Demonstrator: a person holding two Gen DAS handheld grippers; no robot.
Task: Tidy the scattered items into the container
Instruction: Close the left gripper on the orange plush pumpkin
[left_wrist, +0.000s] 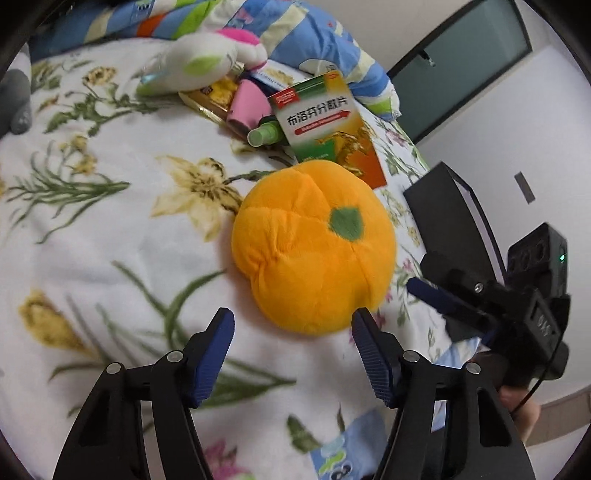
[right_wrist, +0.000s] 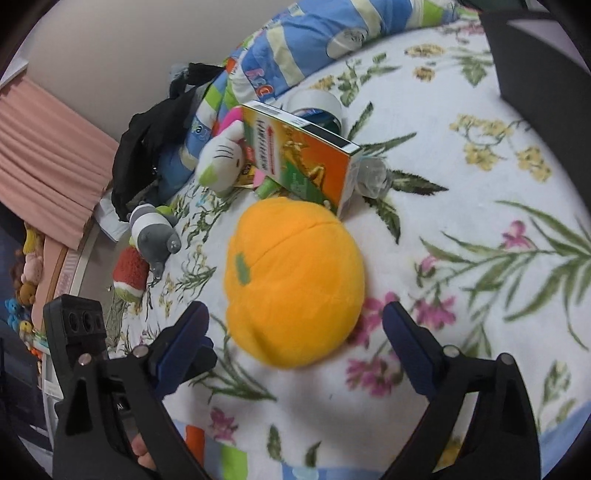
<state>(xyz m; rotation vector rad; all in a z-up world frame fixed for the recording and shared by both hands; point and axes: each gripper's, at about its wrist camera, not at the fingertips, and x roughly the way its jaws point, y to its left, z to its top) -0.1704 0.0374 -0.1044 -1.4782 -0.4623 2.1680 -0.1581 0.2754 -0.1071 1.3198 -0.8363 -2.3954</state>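
An orange plush pumpkin lies on the floral bedspread; it also shows in the right wrist view. My left gripper is open and empty, its tips just short of the pumpkin's near side. My right gripper is open and empty, its fingers on either side of the pumpkin's near edge. Behind the pumpkin a green-orange medicine box leans on a pile with a pink bottle, a green spray bottle and a white plush cat. A black container stands to the right.
A blue striped quilt is bunched at the back. A roll of tape and a clear bottle lie by the box. A grey plush, a red plush and a black bag sit at the bed's left edge.
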